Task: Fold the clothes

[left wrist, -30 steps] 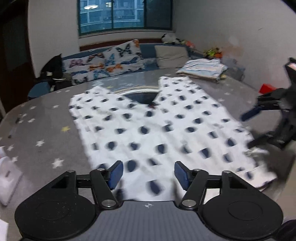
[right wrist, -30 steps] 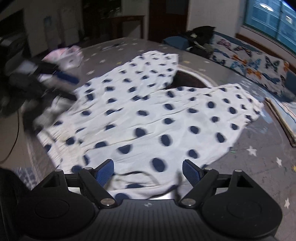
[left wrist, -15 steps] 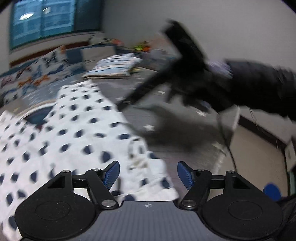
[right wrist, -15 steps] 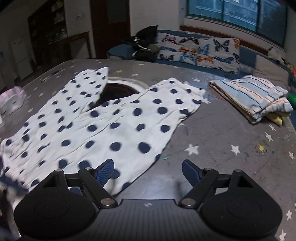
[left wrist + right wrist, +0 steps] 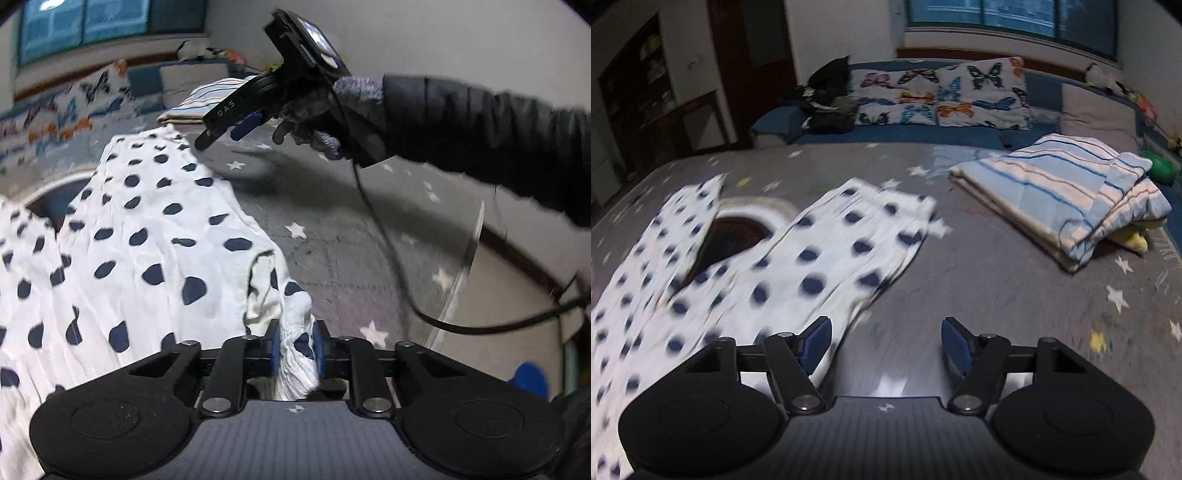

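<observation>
A white garment with dark blue dots lies spread on the grey star-patterned surface. My left gripper is shut on a bunched corner of this garment at its near right edge. My right gripper is open and empty, above the grey surface just right of the garment's far end. In the left wrist view the right gripper shows held in a gloved hand above the garment's far corner.
A folded striped blue and white cloth lies to the right on the surface. Butterfly-print pillows and dark clothes sit along the back. A black cable hangs from the right gripper.
My left gripper has swung to the garment's right corner and shut on it. My right gripper has moved toward the garment's far end and stays open.
</observation>
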The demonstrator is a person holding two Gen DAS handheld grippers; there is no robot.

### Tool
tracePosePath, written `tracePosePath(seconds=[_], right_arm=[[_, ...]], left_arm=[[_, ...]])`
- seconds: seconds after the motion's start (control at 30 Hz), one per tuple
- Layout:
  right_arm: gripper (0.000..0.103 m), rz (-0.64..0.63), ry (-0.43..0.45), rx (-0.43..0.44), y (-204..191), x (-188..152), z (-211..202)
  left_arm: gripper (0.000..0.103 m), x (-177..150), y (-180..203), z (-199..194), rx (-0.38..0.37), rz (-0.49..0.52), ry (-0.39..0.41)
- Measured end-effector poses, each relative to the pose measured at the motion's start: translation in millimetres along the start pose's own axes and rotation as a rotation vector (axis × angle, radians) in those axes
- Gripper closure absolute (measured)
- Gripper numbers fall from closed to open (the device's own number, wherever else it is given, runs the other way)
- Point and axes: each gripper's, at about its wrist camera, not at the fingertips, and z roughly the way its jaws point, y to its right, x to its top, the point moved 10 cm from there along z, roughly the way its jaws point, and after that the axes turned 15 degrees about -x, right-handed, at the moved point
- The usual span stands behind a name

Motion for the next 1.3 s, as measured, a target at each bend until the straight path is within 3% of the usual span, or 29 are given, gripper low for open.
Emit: tracePosePath(seconds=[0.2, 0.5, 0.77, 1.0, 1.1, 1.3], right_arm=[[0.043, 0.053, 0.01, -0.023, 5.3, 37.6, 44.8], [0.05, 0.098, 0.013, -0.046, 1.8, 65.9, 94.8], [0.086, 0.1, 0.008, -0.075, 3.4, 69.8, 99.2], [0.086, 0.149, 0.003, -0.081, 2.6, 71.5, 101.4], [0.095, 0.163, 0.001, -0.083, 2.2, 72.1, 101.2], [0.097, 0.2, 0.016, -0.094, 8.8, 83.5, 85.2]], left_arm=[[0.087, 8.2, -10.2, -18.5, -0.065, -0.122, 0.074], [0.087, 12.5, -18.6, -28.5, -0.095, -0.203, 0.124], [0.087, 10.5, -19.9, -31.8, -0.105, -0.221, 0.135], [0.087, 8.7, -19.5, -32.9, -0.096, -0.217, 0.144], [0.087, 9.1, -18.8, -35.1, -0.095, -0.216, 0.149], [0.09, 8.3, -17.5, -48.1, -0.091, -0.22, 0.18]])
